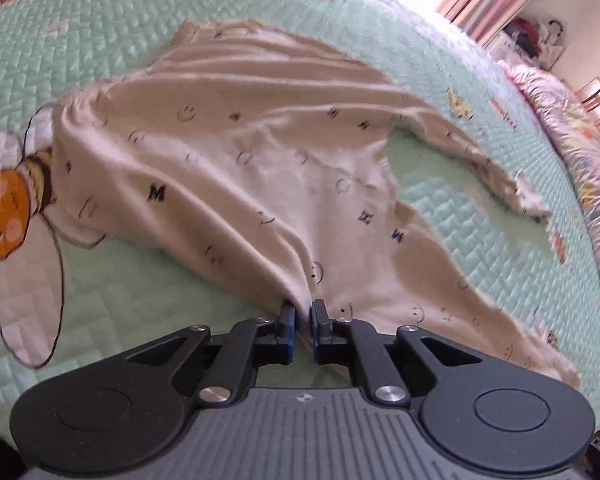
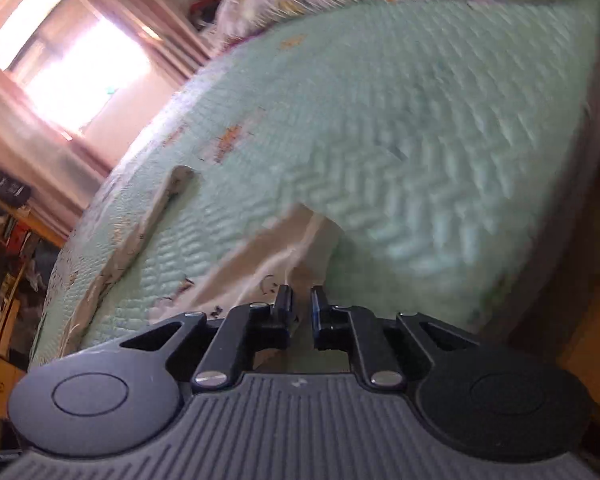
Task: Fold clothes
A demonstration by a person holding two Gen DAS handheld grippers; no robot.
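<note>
A cream garment [image 1: 260, 152] printed with small black smileys and letters lies spread and creased across the green quilted bedcover [image 1: 100, 60]. My left gripper [image 1: 302, 307] is shut on the garment's near edge, and the cloth fans away from the blue pads. In the right wrist view my right gripper [image 2: 300, 294] is shut on another part of the same cream garment [image 2: 284, 240], which bunches up between the fingers. A long sleeve [image 2: 148, 232] trails off to the left over the bedcover [image 2: 420, 120]. That view is blurred.
The bedcover carries a large cartoon bee [image 1: 8, 216] at the left. A floral quilt [image 1: 572, 140] lies bunched along the bed's far side. A bright window with pink curtains [image 2: 72, 68] and cluttered shelves [image 2: 4, 248] stand beyond the bed.
</note>
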